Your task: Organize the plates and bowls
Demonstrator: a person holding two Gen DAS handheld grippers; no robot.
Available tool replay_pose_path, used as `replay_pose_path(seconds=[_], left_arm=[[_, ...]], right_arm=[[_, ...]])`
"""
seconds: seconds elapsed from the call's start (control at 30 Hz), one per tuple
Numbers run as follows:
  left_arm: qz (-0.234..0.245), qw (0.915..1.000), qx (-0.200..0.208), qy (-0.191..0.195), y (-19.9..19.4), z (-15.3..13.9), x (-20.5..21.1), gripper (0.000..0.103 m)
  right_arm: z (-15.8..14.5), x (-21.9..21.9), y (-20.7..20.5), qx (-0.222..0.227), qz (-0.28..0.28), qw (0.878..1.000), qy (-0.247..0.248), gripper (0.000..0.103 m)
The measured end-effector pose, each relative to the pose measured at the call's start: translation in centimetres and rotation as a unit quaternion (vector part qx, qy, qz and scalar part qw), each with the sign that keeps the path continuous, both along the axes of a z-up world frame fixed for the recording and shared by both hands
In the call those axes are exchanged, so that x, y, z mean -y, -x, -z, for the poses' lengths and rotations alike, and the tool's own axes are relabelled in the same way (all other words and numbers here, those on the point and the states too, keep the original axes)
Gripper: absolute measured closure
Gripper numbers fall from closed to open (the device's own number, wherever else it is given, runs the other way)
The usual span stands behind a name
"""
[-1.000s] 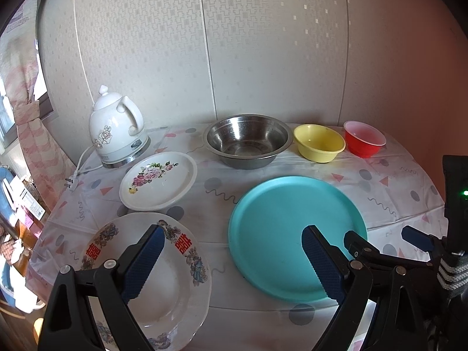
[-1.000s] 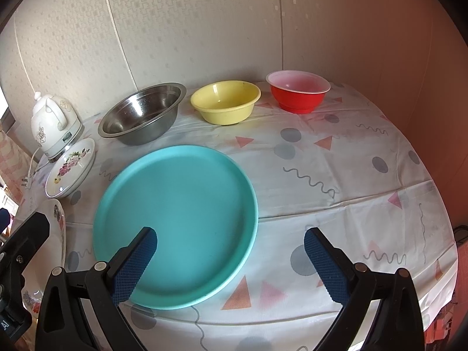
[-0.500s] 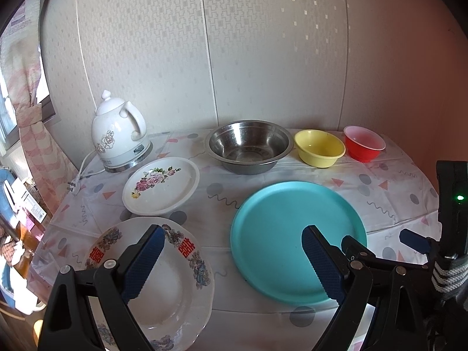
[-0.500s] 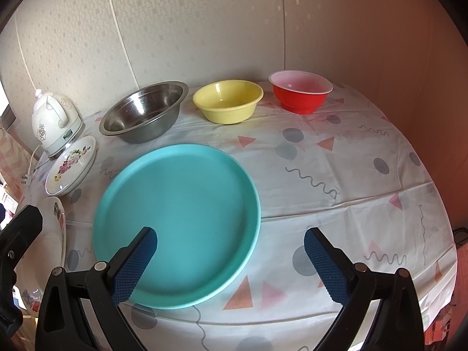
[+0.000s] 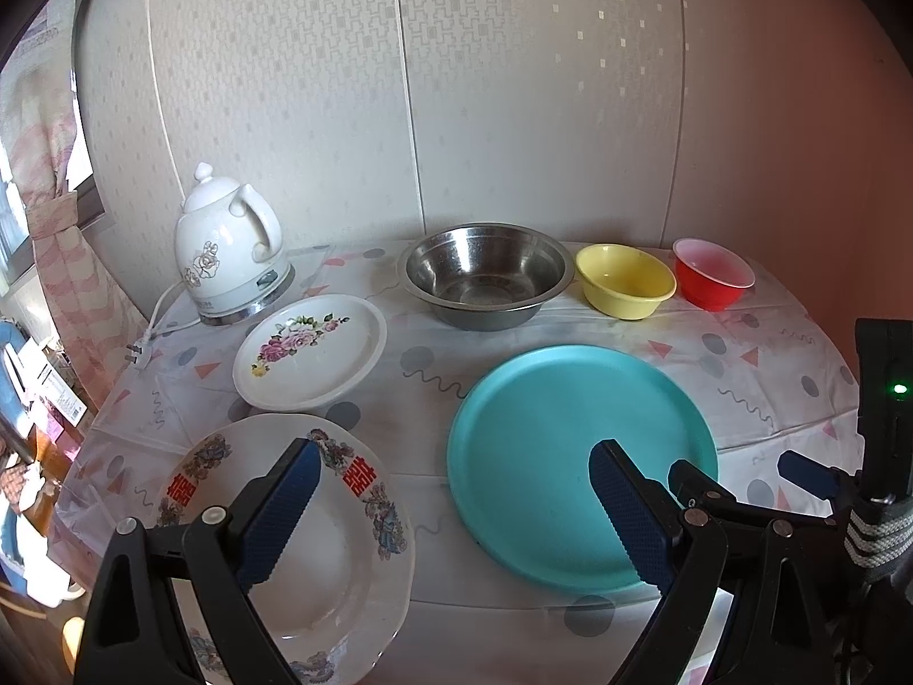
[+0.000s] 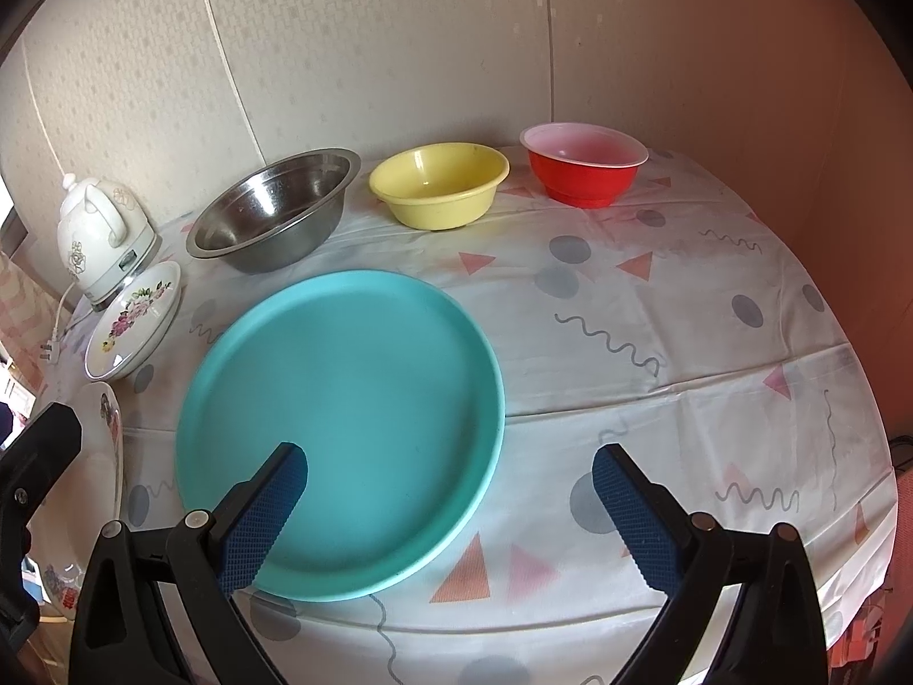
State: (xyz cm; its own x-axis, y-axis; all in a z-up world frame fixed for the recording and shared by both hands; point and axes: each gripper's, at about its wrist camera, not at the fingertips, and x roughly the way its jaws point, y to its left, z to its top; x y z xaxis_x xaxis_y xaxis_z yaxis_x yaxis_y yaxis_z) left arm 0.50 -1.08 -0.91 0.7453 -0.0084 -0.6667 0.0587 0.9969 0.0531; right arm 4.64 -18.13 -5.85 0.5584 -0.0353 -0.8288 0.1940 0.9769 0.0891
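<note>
Pulled back and up a little since the earlier frames, so more wall shows above the dishes; nothing on the tablecloth shifted. Left gripper spread wide and grasping nothing, hovering between the patterned plate and the teal plate; right gripper likewise released and empty, over the teal plate's near edge. Along the wall: steel bowl, yellow bowl, red bowl; floral plate just beside the kettle. Likely trouble: patterned plate close to the table's near edge, so easily tipped off by a clumsy pinch on its rim; thin, low rims hard to get under; kettle cord near enough to snag. Hard to judge: patterned plate's near rim, hidden behind the left gripper's frame; whether it overhangs the edge, impossible to tell.
</note>
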Motion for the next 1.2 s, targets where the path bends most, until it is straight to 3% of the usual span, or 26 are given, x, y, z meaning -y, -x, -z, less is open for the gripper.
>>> replay_pose_path(seconds=[0.9, 1.2], left_arm=[[0.02, 0.9995, -0.023, 0.007, -0.7, 1.1, 0.8, 0.007], [0.047, 0.9979, -0.041, 0.019, -1.7, 1.5, 1.0, 0.007]], right_arm=[[1.5, 0.9, -0.3, -0.022, 0.016, 1.0, -0.01, 0.003], [2.3, 1.4, -0.6, -0.034, 0.02, 0.999, -0.01, 0.009]])
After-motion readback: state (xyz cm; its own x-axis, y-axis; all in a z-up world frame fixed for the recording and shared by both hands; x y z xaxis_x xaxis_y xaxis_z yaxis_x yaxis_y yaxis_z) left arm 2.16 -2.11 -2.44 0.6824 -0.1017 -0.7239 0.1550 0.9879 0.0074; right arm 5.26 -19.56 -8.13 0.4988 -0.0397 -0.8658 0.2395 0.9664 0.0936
